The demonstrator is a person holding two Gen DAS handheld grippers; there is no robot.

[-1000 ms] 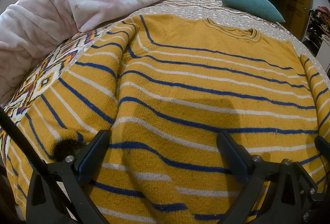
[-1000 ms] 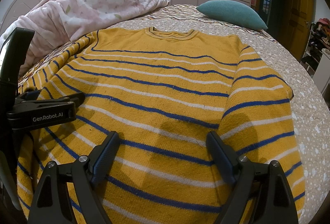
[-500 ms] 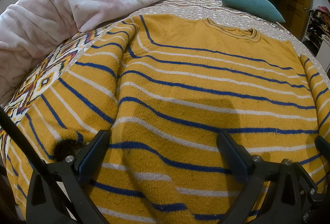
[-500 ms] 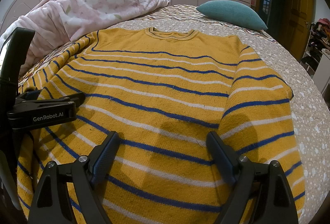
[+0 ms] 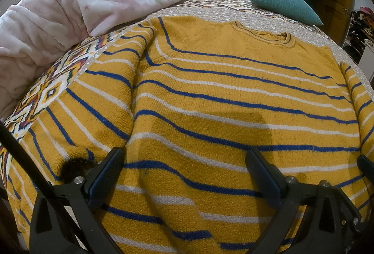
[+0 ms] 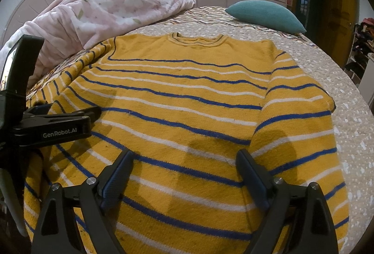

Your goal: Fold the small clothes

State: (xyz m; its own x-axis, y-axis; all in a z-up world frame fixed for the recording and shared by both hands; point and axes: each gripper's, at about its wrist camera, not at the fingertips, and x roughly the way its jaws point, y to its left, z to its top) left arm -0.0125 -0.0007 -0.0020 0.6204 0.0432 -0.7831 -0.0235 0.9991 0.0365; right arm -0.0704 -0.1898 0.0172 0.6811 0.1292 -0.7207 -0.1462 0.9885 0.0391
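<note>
1. A yellow sweater (image 6: 187, 99) with blue and white stripes lies spread flat, front up, on the bed (image 6: 327, 71). Its collar points toward the far side, where a teal pillow (image 6: 266, 13) rests, and its hem is nearest the cameras.

2. No fold looks made yet. Both sleeves lie down along the sides of the body: one sleeve (image 5: 88, 99) at the left of the left wrist view, beside a heaped pink blanket (image 5: 77, 6), the other sleeve (image 6: 301, 132) at the right of the right wrist view. My judgement is that this is the very start of the fold, with the garment laid out and ready.

3. The left tongs (image 5: 184, 174) hover over the lower part of the sweater, spread wide, with only knit showing between the fingers. They pinch nothing.

4. The right tongs (image 6: 184, 174) are likewise spread wide over the lower front. Their jaws have just been opening a touch further, with nothing gripped between them. The left tongs also show from the side at the left edge of the right wrist view.

5. Whether any fingertip brushes the fabric I cannot tell; neither pair has cloth gathered up.

6. The next move likely calls for each pair of tongs to come down on a sleeve or side edge, pinch one layer cleanly, and carry it across the body. The thick knit may bunch or slip if the bite is shallow.
</note>
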